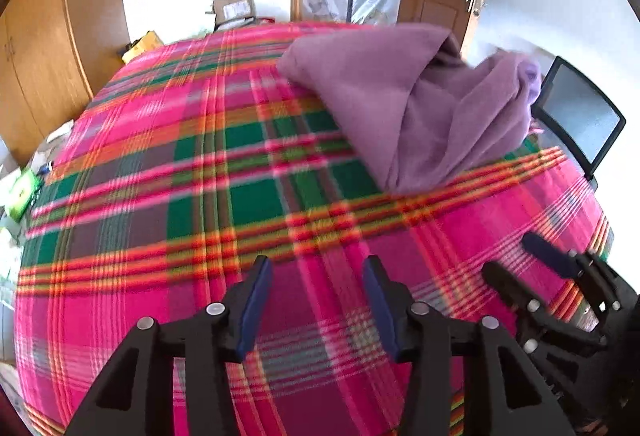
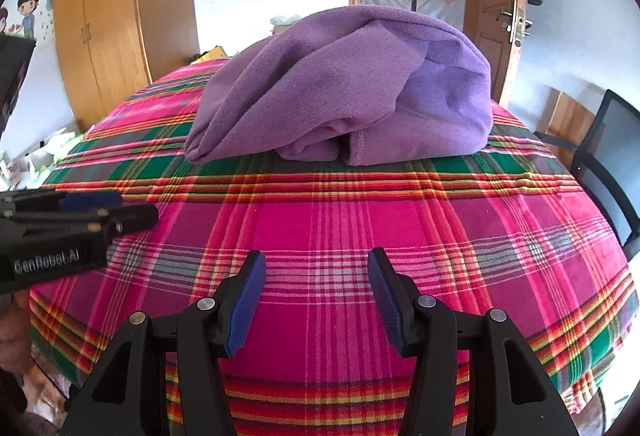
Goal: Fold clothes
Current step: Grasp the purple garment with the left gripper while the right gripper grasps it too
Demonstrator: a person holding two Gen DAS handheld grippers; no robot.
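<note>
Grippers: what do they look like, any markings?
Both the left gripper and the right gripper have black angular plastic frames with silver pivot pins and ribbed dark blue finger pads. The left body reads "GenRobot.AI" in the right wrist view. No cables visible.

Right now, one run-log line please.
left gripper: open, empty | right gripper: open, empty | purple fleece garment: bunched on plaid blanket, unfolded, untouched
</note>
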